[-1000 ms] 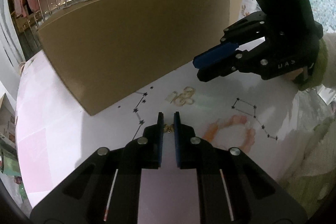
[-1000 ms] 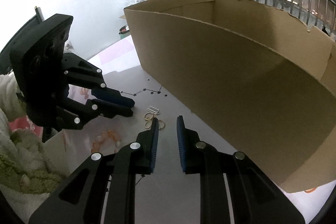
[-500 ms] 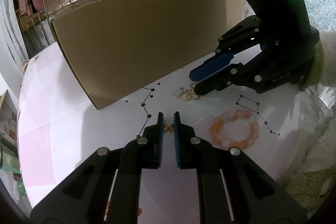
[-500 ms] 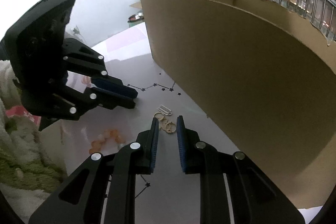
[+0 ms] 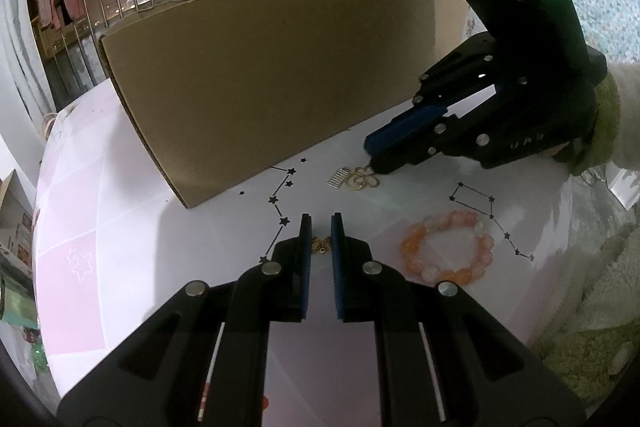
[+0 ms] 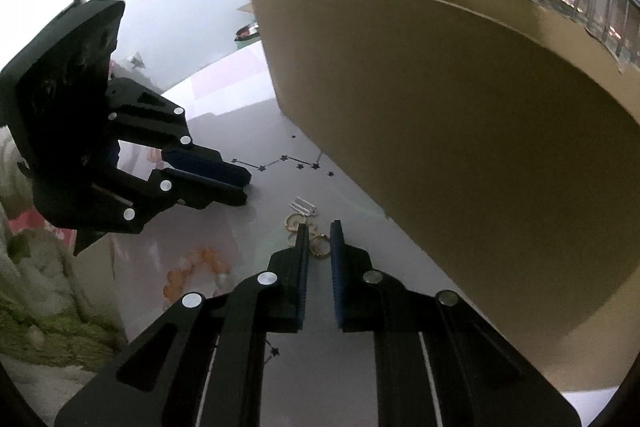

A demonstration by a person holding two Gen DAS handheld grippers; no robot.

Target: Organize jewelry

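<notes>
My left gripper (image 5: 321,223) is shut on a small gold butterfly charm (image 5: 321,245), held between its blue pads just above the white table. An orange bead bracelet (image 5: 446,246) lies to its right. A gold ring cluster (image 5: 362,181) and a small silver comb piece (image 5: 338,178) lie further ahead. My right gripper (image 6: 319,231) has its narrowly parted jaws down around the gold rings (image 6: 318,245), with the silver piece (image 6: 303,206) just beyond. Whether the pads press the rings is unclear. Each gripper shows in the other's view (image 5: 372,153) (image 6: 242,185).
A large open cardboard box (image 5: 256,75) stands on the table behind the jewelry, and its wall (image 6: 460,131) runs close along the right gripper's right side. The table (image 5: 120,219) is white and pink with star-line prints. A fluffy sleeve (image 5: 600,131) is at the right.
The right gripper has moved forward and down to the gold rings. The left gripper still holds the charm, and its view has shifted so the box and bracelet appear further left.
</notes>
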